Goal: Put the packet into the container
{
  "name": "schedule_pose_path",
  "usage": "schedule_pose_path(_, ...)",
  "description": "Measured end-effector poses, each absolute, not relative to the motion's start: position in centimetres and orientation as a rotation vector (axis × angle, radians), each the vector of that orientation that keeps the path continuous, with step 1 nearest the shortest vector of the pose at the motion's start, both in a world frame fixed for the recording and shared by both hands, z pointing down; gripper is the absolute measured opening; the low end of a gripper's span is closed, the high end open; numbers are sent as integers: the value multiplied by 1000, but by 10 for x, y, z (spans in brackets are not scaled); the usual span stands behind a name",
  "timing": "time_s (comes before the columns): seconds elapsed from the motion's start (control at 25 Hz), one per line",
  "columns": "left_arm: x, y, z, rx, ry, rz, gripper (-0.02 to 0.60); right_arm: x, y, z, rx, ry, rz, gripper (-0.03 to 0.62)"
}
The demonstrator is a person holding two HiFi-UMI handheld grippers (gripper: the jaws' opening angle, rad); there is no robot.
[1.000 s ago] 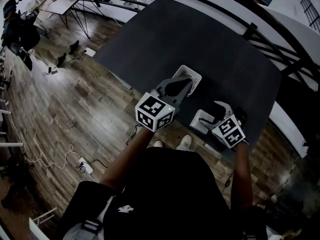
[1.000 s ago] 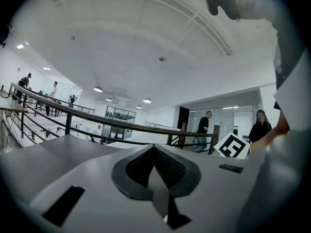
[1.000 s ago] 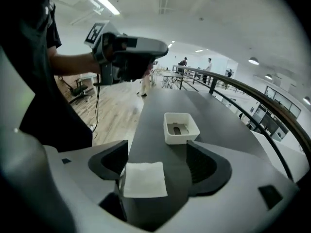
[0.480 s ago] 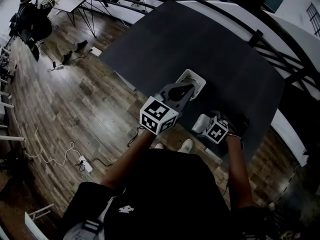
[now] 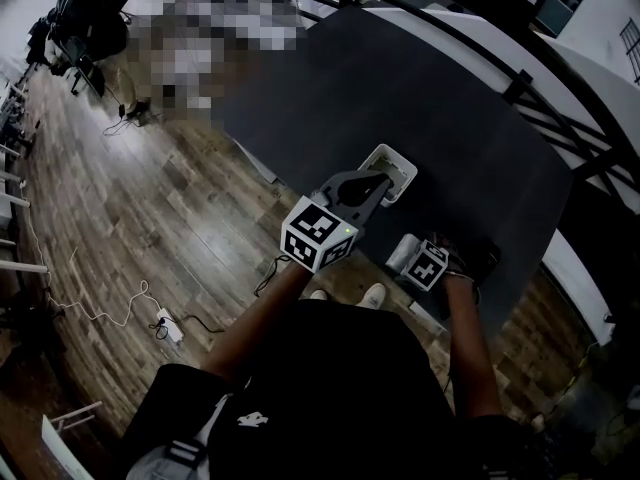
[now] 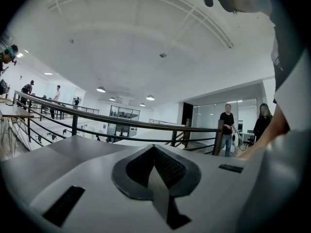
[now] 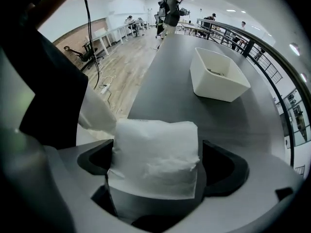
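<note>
A white packet [image 7: 155, 149] lies on the dark table [image 5: 450, 118] near its front edge; in the head view the packet [image 5: 401, 252] shows just left of the right marker cube. My right gripper [image 7: 159, 173] is low over it and its jaws are opening. The packet sits between them, filling nearly the whole gap, with a thin slit at the right pad. The white rectangular container [image 7: 217, 75] stands further along the table, holding something small. My left gripper [image 5: 378, 179] hovers at the container's [image 5: 407, 171] near side, shut and empty. Its tips [image 6: 154, 149] meet, pointing up.
The table's front edge [image 5: 330, 223] drops to a wooden floor [image 5: 150, 218]. A black railing [image 5: 520, 78] runs behind the table. A person [image 7: 171, 11] stands at the table's far end, and other people [image 6: 226, 127] stand beyond the railing.
My right gripper has come down and left onto the packet, and its marker cube now faces up. My left gripper has stayed by the container.
</note>
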State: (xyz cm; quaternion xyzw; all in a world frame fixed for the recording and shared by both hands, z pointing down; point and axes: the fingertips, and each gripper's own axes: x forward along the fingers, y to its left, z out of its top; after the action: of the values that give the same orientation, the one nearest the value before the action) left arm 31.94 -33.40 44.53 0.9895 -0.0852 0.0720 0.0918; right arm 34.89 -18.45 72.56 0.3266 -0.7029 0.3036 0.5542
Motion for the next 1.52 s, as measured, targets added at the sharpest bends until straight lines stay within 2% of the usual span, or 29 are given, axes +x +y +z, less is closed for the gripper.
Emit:
schedule_pose_path(0.32,321,-337,445,2926,-285,194,5,350,-181,728,730,-1643,768,551)
schedule_pose_path(0.48,322,-337,445,2920,-289,194,5,353,-178,725,696,-1624,771,496)
schedule_pose_path(0.84,320,-338,447,2911,-315,201,5,358,-191,711,701,-1631,786,485)
schedule_pose_path(1.52,289,-370,444,2888,-493,199,5,390,-330,619,814,-1659,657,485)
